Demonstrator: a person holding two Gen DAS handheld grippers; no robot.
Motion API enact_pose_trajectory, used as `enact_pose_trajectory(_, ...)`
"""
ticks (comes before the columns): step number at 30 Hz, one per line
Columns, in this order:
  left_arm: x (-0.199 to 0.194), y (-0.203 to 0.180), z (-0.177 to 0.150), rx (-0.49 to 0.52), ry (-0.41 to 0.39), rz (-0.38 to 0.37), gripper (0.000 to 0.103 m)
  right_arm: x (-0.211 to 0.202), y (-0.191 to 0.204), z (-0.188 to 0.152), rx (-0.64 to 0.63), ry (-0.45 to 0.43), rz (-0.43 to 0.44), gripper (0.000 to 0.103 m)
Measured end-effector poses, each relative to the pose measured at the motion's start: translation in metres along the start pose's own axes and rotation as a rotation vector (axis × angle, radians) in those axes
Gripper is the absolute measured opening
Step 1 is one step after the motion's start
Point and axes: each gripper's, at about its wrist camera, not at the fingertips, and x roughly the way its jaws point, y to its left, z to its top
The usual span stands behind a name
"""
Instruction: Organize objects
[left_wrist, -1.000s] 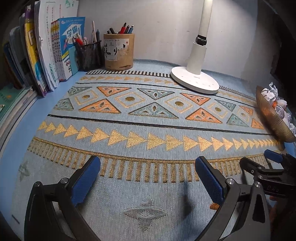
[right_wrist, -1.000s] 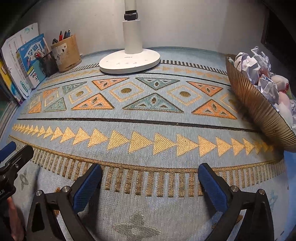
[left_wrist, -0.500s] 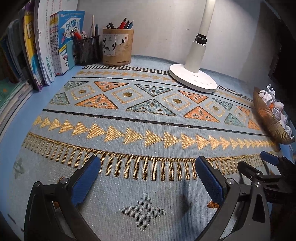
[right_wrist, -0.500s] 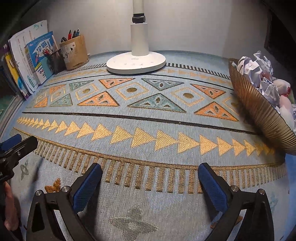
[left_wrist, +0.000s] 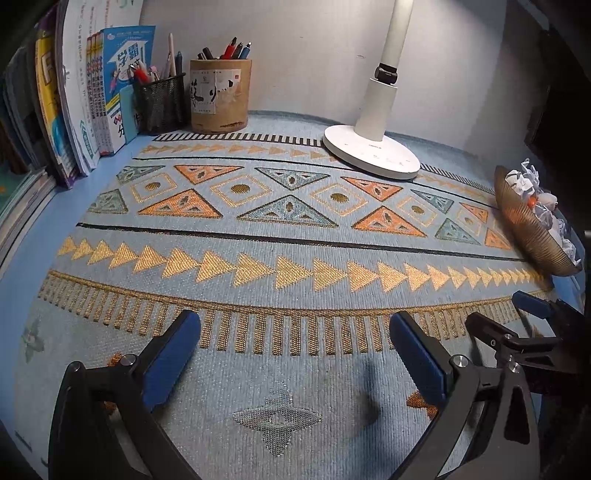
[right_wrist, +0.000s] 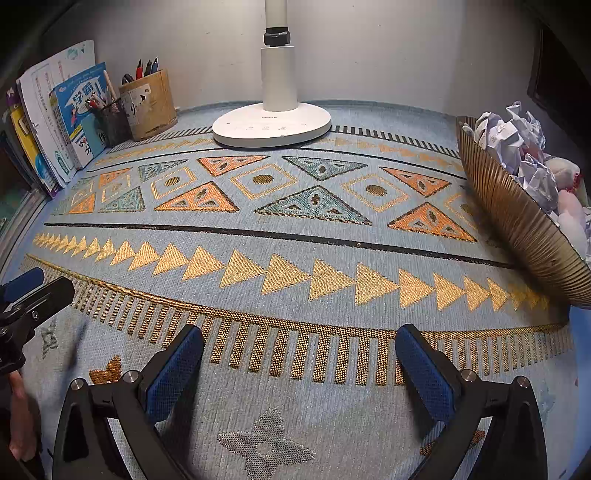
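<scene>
My left gripper (left_wrist: 293, 328) is open and empty, low over the front of the patterned mat (left_wrist: 288, 229). My right gripper (right_wrist: 301, 341) is open and empty too, beside it on the right; it also shows in the left wrist view (left_wrist: 502, 314). A ribbed bronze bowl (right_wrist: 517, 221) with crumpled paper balls (right_wrist: 509, 140) stands at the mat's right edge. It also shows in the left wrist view (left_wrist: 524, 229). A round wooden pen holder (left_wrist: 220, 96) and a black mesh pen cup (left_wrist: 160, 99) stand at the back left.
A white desk lamp with a round base (left_wrist: 371, 153) stands at the back centre. Upright books (left_wrist: 92, 92) line the left side, with flat books (left_wrist: 22, 199) stacked before them. A grey wall closes the back. The left gripper shows at the right wrist view's left edge (right_wrist: 26, 295).
Both grippers have drawn back a little and tilted up, so the back of the desk sits lower in view. Both stay open and empty.
</scene>
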Motion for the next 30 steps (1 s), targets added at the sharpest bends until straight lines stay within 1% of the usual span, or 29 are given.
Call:
enact_pose_trajectory(2,0.001,-0.0003,0.0005,0.005,0.006,-0.002,0.102,0.0,0.0,0.0,0.0,0.0,0.0,0.103)
enact_pose_trajectory(7,-0.0035,-0.0007,-0.0004,0.007,-0.02,0.0,0.102,-0.0002,0.0,-0.0001,0.0,0.0,0.0,0.103)
enact_pose_trajectory(11,-0.0004,-0.0026,0.0003,0.021,-0.001,0.0,0.102,-0.0004,-0.0001,-0.0002,0.0,0.0,0.0,0.103)
enact_pose_trajectory(16,-0.0044,-0.0021,0.0,0.025,-0.025,0.007,0.102,-0.0003,0.0001,-0.0003,0.0,0.0,0.0,0.103)
enact_pose_trajectory(20,-0.0008,-0.0042,0.0008,0.038,-0.004,0.007,0.102,-0.0002,0.0003,-0.0004,0.0,0.0,0.0,0.103)
enact_pose_trajectory(25,-0.0055,-0.0044,0.0,0.036,-0.031,0.012,0.102,-0.0002,0.0003,-0.0004,0.0,0.0,0.0,0.103)
enact_pose_trajectory(30,-0.0025,-0.0049,0.0009,0.038,-0.011,0.006,0.102,-0.0003,0.0003,-0.0005,0.0,0.0,0.0,0.103)
